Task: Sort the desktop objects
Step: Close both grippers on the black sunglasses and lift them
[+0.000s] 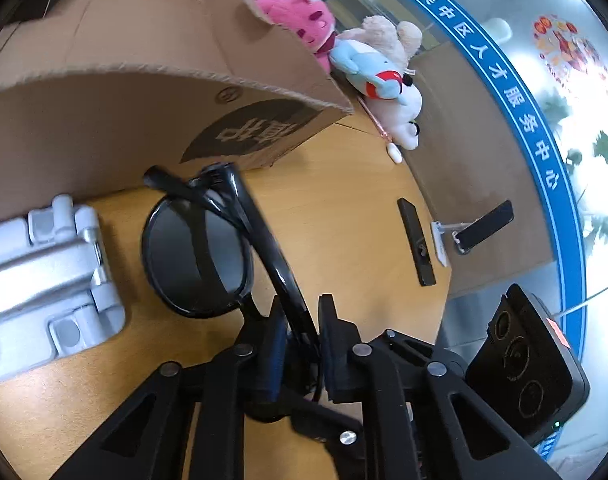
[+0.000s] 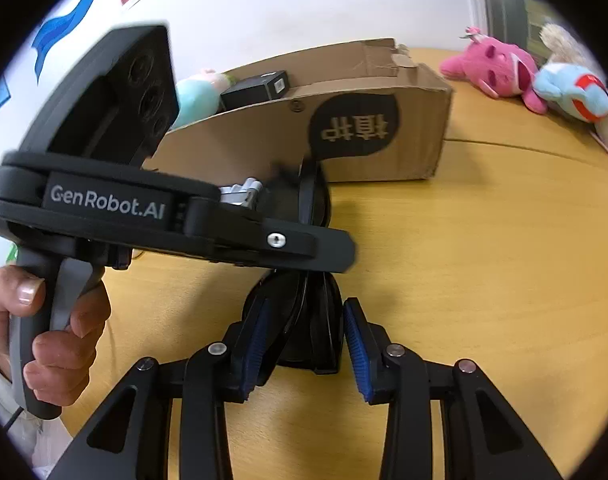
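Black sunglasses [image 1: 196, 248] with folded arms sit over the wooden table [image 1: 344, 208]. My left gripper [image 1: 300, 332] is shut on the sunglasses frame near the bridge. In the right wrist view the sunglasses [image 2: 304, 320] stand edge-on between my right gripper's blue pads [image 2: 354, 344]. My right gripper [image 2: 304, 340] has its jaws apart around them, the left pad touching, the right pad a little off. The left gripper body [image 2: 164, 216] crosses in front, held by a hand [image 2: 44, 332].
An open cardboard box [image 1: 164, 80] lies behind, holding a black box [image 2: 260, 88] and a plush. A silver metal part [image 1: 48, 276] lies left. Plush toys [image 1: 344, 48] sit at the far edge. A black remote [image 1: 416, 240] and a phone stand [image 1: 472, 228] lie right.
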Tool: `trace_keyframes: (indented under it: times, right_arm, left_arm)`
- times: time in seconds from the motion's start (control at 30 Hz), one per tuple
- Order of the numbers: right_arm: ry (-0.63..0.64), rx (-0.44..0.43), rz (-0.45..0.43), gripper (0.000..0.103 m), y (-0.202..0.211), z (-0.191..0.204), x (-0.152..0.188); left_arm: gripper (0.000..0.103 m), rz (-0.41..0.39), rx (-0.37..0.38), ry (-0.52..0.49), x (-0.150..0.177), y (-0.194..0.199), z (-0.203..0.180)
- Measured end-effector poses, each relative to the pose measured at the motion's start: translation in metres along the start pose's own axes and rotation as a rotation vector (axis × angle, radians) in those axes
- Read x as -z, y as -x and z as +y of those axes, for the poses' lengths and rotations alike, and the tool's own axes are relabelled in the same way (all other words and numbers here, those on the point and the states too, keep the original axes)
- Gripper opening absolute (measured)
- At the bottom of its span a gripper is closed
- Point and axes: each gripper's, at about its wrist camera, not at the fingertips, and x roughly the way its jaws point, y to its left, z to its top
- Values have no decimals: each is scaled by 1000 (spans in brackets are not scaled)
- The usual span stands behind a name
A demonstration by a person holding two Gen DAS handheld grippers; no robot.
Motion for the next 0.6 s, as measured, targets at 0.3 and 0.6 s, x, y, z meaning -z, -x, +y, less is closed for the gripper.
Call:
trace_keyframes:
  times: [0.3, 0.6]
  right_arm:
    - [-19, 4, 8, 32, -1, -5, -1]
    - [4, -7, -62, 31, 14, -1, -36]
  left_arm:
    - [10, -6, 32, 14, -1, 3, 7]
    - [7, -58, 38, -63, -22, 33, -20]
